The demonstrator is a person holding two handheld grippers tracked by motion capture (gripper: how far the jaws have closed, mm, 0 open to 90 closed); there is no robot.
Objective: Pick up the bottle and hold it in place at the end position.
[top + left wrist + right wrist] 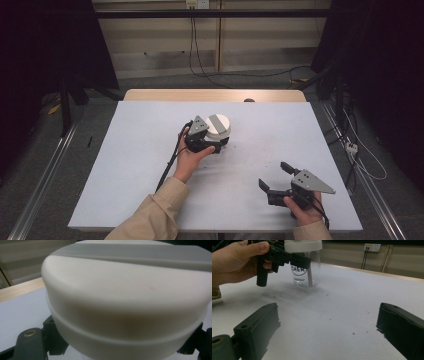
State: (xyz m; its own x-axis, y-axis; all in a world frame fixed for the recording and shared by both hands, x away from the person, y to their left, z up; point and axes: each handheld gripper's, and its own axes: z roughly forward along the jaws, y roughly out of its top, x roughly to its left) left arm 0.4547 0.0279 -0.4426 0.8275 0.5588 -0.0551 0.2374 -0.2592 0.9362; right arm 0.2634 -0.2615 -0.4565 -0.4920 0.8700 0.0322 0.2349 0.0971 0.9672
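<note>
Left gripper (216,145) apparently clamps the jar (305,270) below its lid (218,124).

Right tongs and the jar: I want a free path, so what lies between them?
Nothing: in the right gripper view, bare white table runs from the right tongs to the jar.

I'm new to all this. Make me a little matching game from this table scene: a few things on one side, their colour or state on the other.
Things:
1. lid
2. jar
3. left hand-held gripper
4. right hand-held gripper

States:
a. jaws open, nothing between them
b. clear, with printed letters
c. white with a grey stripe
d. closed on the jar below its lid

Pairs: 1-c, 2-b, 3-d, 4-a
</note>
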